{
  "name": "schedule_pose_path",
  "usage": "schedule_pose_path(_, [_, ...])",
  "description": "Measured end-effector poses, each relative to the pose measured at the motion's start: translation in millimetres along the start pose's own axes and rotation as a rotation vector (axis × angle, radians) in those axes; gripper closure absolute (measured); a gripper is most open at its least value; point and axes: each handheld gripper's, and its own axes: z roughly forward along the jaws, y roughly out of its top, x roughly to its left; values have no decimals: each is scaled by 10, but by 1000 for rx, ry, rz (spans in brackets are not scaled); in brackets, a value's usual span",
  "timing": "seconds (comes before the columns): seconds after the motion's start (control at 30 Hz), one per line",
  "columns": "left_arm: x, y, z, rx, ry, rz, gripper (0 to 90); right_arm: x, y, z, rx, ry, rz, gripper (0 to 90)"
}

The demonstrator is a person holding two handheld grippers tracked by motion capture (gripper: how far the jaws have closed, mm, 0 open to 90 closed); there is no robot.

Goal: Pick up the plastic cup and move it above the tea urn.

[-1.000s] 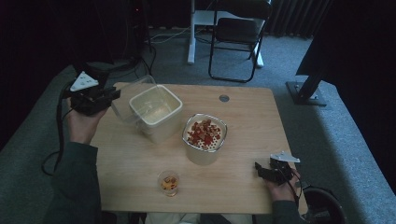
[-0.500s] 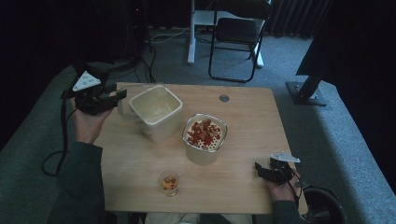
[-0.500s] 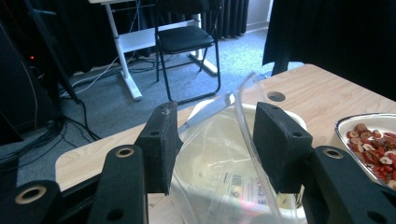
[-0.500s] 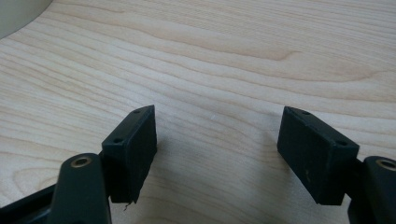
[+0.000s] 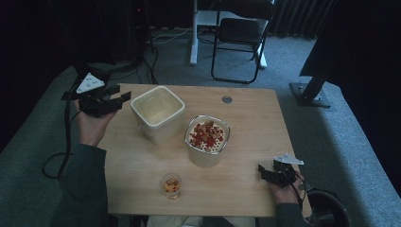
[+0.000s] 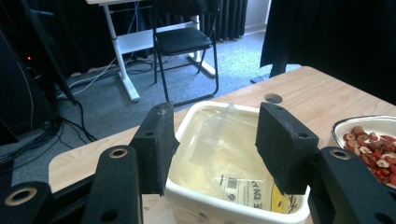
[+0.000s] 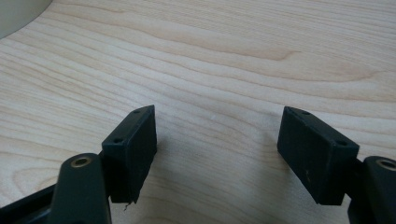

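cream tub (image 5: 157, 113), red-brown snacks (image 5: 207, 134), black tongs (image 6: 217, 140)

The high view looked forward and down from above the person's side, taking in the whole wooden table (image 5: 142, 170) and the floor beyond with a folding chair (image 5: 239, 38). The left gripper view sat low near the table's left edge, facing across a cream square container (image 6: 233, 196) close ahead toward that same chair (image 6: 184, 42). The right gripper view lay very close to the tabletop (image 7: 224, 56), angled down at its bare wood grain.
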Motion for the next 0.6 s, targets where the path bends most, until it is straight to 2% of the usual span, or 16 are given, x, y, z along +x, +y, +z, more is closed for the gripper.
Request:
schedule_pose_path(0.33, [-39,-53,49,12,-11,2,459,0,1,0,2,1,0,278])
schedule_pose_path(0.6, [-66,-207,54,24,-27,-7,444,9,26,27,2,11,-9,280])
